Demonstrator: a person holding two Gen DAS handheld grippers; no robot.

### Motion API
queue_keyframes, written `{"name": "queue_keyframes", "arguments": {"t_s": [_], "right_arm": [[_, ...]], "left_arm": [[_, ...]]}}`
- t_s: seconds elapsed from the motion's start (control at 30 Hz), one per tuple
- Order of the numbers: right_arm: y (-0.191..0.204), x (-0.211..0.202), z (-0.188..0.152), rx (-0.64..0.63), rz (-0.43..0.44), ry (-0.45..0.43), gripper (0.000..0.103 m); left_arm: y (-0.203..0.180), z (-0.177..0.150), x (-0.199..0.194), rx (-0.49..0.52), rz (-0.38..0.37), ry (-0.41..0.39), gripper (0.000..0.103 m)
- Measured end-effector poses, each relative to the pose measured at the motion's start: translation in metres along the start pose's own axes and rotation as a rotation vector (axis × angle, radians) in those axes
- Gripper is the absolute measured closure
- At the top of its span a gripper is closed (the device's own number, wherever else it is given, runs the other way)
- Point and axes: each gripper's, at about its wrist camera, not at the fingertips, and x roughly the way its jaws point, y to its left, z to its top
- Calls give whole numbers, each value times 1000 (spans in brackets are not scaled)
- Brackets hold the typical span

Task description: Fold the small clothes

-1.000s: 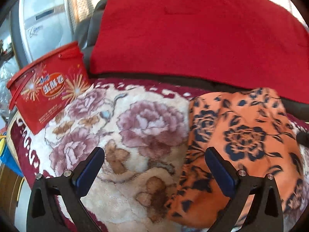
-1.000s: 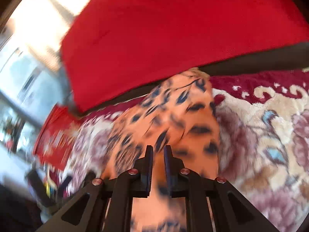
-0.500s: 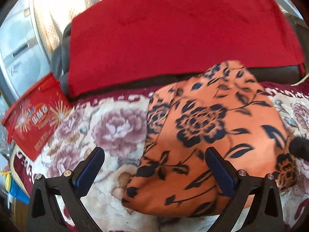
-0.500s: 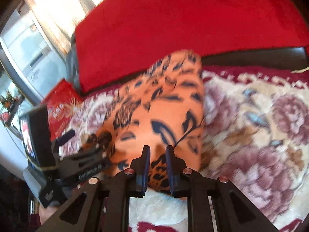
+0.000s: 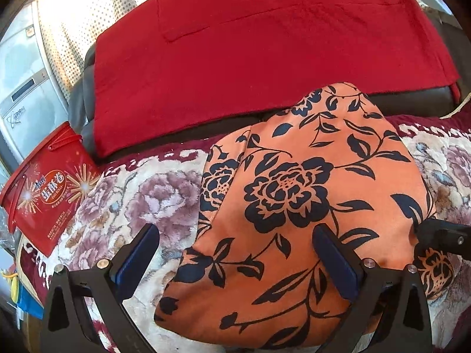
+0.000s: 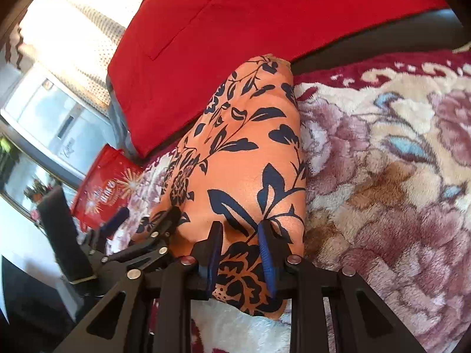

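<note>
An orange garment with dark blue flowers (image 5: 294,206) lies folded on a floral blanket (image 5: 132,200); it also shows in the right wrist view (image 6: 244,158). My left gripper (image 5: 235,244) is open wide and hovers over the garment's near left part, holding nothing. My right gripper (image 6: 241,241) has its jaws partly apart, and the garment's near edge lies between the fingers. The right gripper shows in the left wrist view (image 5: 435,235) at the garment's right edge. The left gripper shows in the right wrist view (image 6: 141,223).
A red cloth (image 5: 265,47) covers the dark sofa back (image 5: 412,100) behind the garment. A red snack tub (image 5: 47,194) stands at the blanket's left end. A white appliance (image 5: 23,88) and a curtain are at the far left.
The garment has come to rest flatter on the blanket. My right gripper's jaws have widened from nearly shut. The left gripper has shifted right, over the garment.
</note>
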Motion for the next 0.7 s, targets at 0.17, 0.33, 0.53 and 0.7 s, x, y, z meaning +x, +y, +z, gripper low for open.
{"name": "queue_keyframes", "arguments": {"t_s": [0.17,0.33,0.53,0.7], "right_arm": [[3,-2,0,-11,-9,1,75],[17,-18,7,-65,-39,-86,75],[24,-14,47,-80,-27,-183,73],[2,43,67,-4,-74,-29,72]], "left_arm": [[0,-2,3,11,4,-2,0],[2,-4,4,3,-4,4,0],[1,-5,6,4,-1,8,0],[1,-5,9,5,-10,12,0]]}}
